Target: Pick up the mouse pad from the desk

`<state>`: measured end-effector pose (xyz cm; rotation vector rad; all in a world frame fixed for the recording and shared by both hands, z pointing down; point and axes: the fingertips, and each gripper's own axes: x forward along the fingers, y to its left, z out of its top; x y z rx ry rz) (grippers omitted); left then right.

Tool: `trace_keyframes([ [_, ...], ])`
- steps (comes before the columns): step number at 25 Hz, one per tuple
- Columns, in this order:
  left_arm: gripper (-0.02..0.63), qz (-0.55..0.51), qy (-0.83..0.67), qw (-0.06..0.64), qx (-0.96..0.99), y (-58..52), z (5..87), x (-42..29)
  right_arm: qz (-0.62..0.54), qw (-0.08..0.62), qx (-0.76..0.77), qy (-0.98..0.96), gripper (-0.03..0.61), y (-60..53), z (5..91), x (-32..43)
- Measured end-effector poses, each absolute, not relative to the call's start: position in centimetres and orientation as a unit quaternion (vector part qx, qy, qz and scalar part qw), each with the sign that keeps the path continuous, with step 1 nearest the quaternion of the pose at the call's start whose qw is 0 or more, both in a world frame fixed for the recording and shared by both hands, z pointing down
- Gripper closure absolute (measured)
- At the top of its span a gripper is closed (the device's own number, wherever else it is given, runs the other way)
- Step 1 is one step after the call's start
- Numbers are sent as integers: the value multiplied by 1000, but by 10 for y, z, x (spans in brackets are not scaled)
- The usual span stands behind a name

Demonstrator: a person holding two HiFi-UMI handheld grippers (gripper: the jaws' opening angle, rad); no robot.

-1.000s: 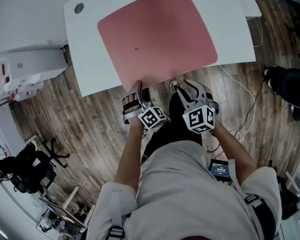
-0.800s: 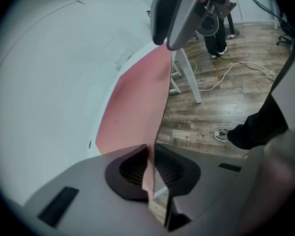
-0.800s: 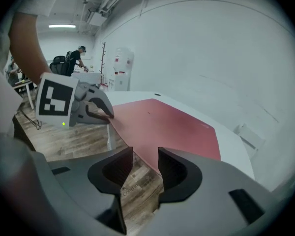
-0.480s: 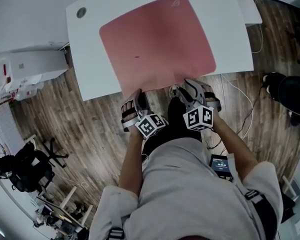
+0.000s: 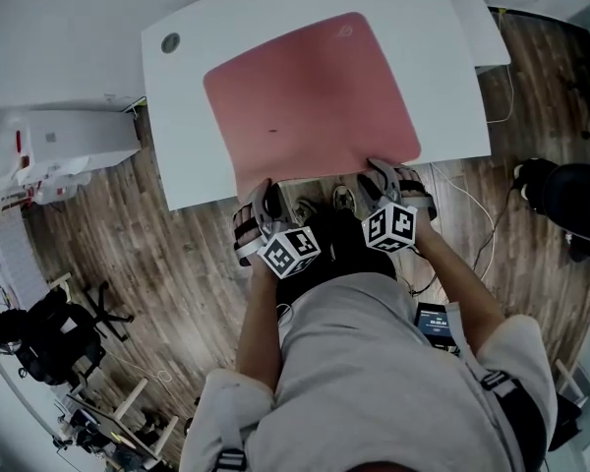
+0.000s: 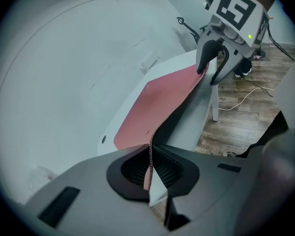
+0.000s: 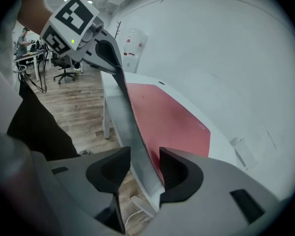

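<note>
Only the gripper views are showing the left gripper (image 6: 151,168) clamping the stitched edge of the pink mouse pad (image 6: 157,107), the right gripper (image 7: 145,167) opening around it.

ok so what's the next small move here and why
Probably shift the right gripper so that only the pad's near edge sits between its jaws. The left gripper is shut on that edge, while the right's jaws are opening with the pad edge and the desk edge both between them, gripping nothing.
</note>
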<state>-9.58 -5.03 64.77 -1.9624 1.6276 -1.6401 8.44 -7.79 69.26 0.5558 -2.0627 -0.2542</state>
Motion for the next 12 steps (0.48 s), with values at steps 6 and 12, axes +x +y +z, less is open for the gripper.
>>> trace_keyframes([
  [6,586,-526,547,46,-650,-66,640,-103,-111,493,238,-829,391,-99,690,85],
  [12,586,-512,545,57,-661,-86,626,-107,-122,504,253,-817,500,-121,682,83],
])
